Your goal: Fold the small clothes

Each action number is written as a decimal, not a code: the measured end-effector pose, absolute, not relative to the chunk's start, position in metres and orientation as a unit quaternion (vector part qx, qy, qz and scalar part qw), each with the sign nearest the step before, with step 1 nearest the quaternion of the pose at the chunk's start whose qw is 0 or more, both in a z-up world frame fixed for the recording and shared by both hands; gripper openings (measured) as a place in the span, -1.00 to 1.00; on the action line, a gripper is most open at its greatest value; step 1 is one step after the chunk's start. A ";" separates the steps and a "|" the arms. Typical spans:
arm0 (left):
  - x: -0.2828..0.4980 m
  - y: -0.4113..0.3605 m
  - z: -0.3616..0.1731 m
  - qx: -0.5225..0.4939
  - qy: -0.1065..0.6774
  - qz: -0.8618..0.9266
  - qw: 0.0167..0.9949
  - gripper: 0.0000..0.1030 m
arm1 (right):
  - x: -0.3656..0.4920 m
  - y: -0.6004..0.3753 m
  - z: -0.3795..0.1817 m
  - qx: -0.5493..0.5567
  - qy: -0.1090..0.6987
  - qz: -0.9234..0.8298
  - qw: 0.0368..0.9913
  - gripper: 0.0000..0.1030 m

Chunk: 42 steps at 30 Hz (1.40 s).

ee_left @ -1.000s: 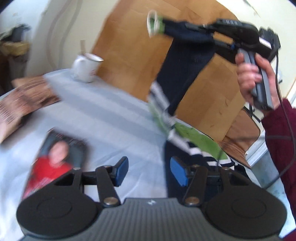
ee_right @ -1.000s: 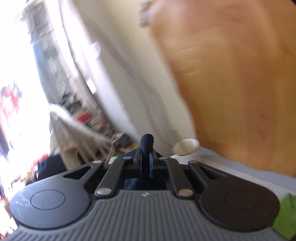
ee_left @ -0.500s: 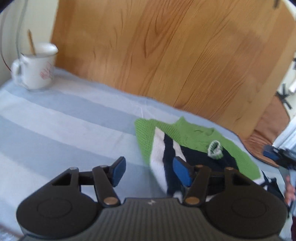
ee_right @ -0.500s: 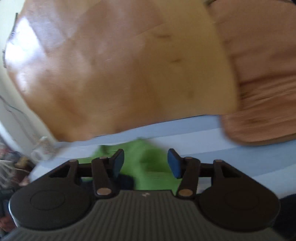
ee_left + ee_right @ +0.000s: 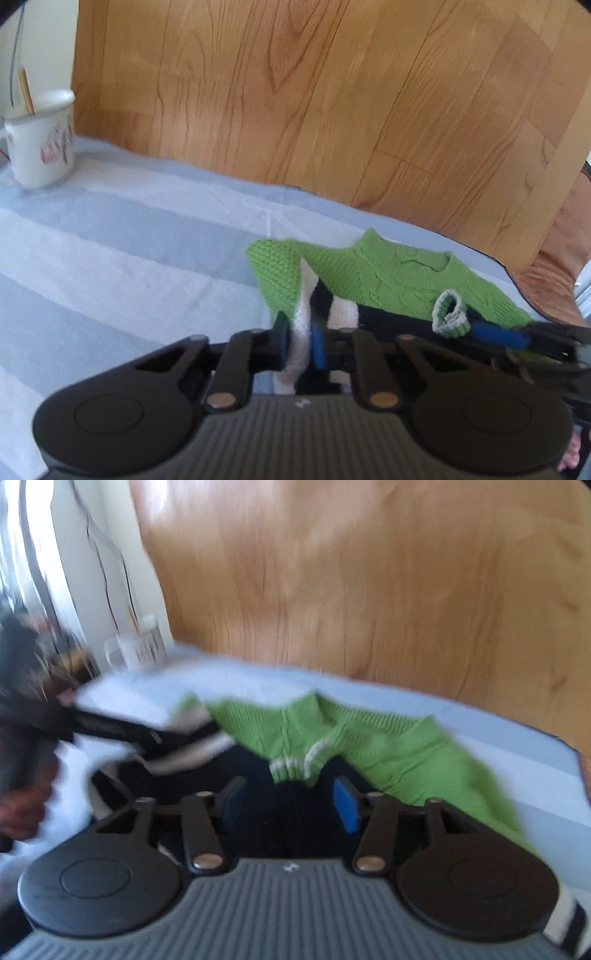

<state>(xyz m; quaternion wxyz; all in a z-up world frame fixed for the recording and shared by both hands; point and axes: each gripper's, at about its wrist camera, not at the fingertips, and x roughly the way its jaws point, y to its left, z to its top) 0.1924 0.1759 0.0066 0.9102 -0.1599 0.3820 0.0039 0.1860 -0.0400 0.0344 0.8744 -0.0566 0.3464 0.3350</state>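
Between the blue pads of the left gripper (image 5: 300, 341), closed tight, a white-striped fold of the small sweater (image 5: 388, 284) is pinched, while the right gripper (image 5: 290, 803) hangs over the navy part with its fingers spread wide and holding nothing. Just past them the sweater lies crumpled on the blue-striped cloth (image 5: 129, 254), green side up, a white-edged cuff (image 5: 448, 314) curled on top, seemingly just ahead of the right gripper's fingertips, though that view is blurred. Farther back a white mug (image 5: 40, 147) stands near the cloth's edge, before a wooden panel (image 5: 314, 92).
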 end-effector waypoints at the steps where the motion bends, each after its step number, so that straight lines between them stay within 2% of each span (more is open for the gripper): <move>1: 0.190 0.178 0.013 -0.159 0.370 0.004 0.915 -0.80 | 0.188 -0.049 0.041 -0.026 0.331 0.330 0.884 -0.80; 5: 0.182 0.195 0.030 -0.169 0.328 0.029 0.929 -0.83 | 0.188 -0.110 0.077 0.093 0.279 0.282 0.913 -0.80; 7: 0.187 0.195 0.021 -0.174 0.339 0.029 0.924 -0.82 | 0.188 -0.133 0.076 0.091 0.295 0.241 0.920 -0.80; 9: 0.192 0.189 0.008 -0.159 0.359 0.035 0.919 -0.80 | 0.191 -0.148 0.066 0.059 0.335 0.220 0.914 -0.62; 11: 0.195 0.184 -0.007 -0.154 0.370 0.041 0.915 -0.70 | 0.192 -0.165 0.064 0.060 0.339 0.203 0.917 -0.44; 12: 0.194 0.183 -0.013 -0.152 0.367 0.047 0.917 -0.62 | 0.195 -0.171 0.067 0.065 0.335 0.196 0.919 -0.44; 15: 0.188 0.179 -0.016 -0.142 0.343 0.052 0.927 -0.59 | 0.218 -0.188 0.076 0.090 0.328 0.182 0.922 -0.43; 19: 0.186 0.171 -0.016 -0.110 0.332 0.066 0.935 -0.51 | 0.252 -0.193 0.055 0.039 0.361 0.171 0.916 -0.40; 22: 0.186 0.173 -0.016 -0.113 0.330 0.068 0.935 -0.49 | 0.246 -0.175 0.036 -0.022 0.386 0.187 0.903 -0.40; 28: 0.185 0.171 -0.015 -0.108 0.329 0.072 0.935 -0.45 | 0.197 -0.129 0.033 -0.129 0.320 0.278 0.896 -0.41; 30: 0.184 0.171 -0.015 -0.107 0.329 0.074 0.935 -0.44 | 0.201 -0.132 0.031 -0.132 0.320 0.272 0.898 -0.18; 33: 0.184 0.171 -0.015 -0.107 0.329 0.074 0.935 -0.43 | 0.221 -0.147 0.029 -0.072 0.354 0.262 0.895 0.15; 35: 0.185 0.171 -0.015 -0.107 0.329 0.074 0.935 -0.43 | 0.232 -0.159 0.025 -0.029 0.378 0.263 0.887 0.23; 37: 0.185 0.171 -0.015 -0.107 0.329 0.073 0.935 -0.43 | 0.232 -0.165 0.024 -0.009 0.381 0.273 0.883 -0.36; 38: 0.185 0.171 -0.015 -0.107 0.329 0.073 0.935 -0.43 | 0.231 -0.166 0.026 -0.003 0.386 0.285 0.877 -0.86; 42: 0.185 0.171 -0.015 -0.106 0.329 0.074 0.936 -0.42 | 0.223 -0.155 0.037 -0.095 0.339 0.243 0.904 -0.89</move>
